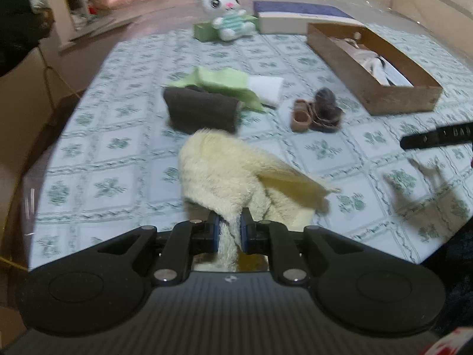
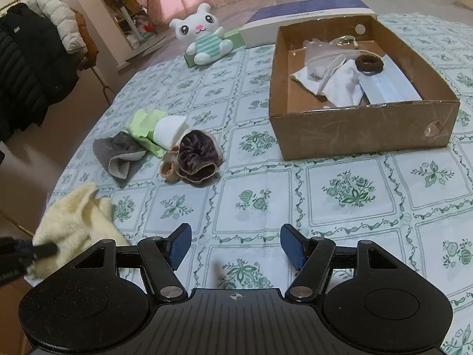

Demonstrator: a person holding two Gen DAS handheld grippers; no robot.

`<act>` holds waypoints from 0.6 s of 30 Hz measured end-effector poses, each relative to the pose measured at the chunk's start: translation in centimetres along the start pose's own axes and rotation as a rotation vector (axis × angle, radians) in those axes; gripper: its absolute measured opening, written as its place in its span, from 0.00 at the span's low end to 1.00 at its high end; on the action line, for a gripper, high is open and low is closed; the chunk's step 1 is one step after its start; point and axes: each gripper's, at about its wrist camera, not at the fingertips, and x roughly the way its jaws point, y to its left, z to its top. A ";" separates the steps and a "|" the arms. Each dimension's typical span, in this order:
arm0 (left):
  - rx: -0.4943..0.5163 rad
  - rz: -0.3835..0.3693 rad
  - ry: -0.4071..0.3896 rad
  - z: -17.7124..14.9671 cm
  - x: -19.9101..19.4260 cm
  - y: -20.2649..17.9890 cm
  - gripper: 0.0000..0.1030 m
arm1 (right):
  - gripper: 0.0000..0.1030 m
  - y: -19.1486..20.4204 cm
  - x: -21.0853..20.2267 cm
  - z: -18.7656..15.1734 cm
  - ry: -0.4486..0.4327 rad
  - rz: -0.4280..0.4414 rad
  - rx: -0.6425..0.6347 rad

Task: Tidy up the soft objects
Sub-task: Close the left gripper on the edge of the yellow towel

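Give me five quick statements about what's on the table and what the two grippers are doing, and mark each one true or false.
1. The left gripper is closed on the cream fluffy cloth. True.
2. The right gripper holds the dark scrunchie on the table. False: its fingers stand apart with nothing between them, and that scrunchie lies on the tablecloth.
3. The cardboard box is empty. False: it holds white cloth pieces, a face mask and a dark hair tie.
4. The plush bunny sits at the far side of the table. True.
5. The green cloth lies inside the box. False: it lies on the tablecloth beside a grey cloth.
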 end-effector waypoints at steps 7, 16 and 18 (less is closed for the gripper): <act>-0.088 -0.113 -0.013 2.8 2.4 -1.1 0.18 | 0.65 0.1 -0.3 -0.2 -0.004 0.003 -0.002; -0.118 -0.128 0.016 4.8 8.0 -2.3 0.25 | 0.65 -0.6 0.0 -0.1 0.004 -0.009 0.025; -0.115 -0.109 0.031 4.9 8.8 -2.6 0.30 | 0.65 -0.6 0.3 -0.1 0.011 -0.008 0.026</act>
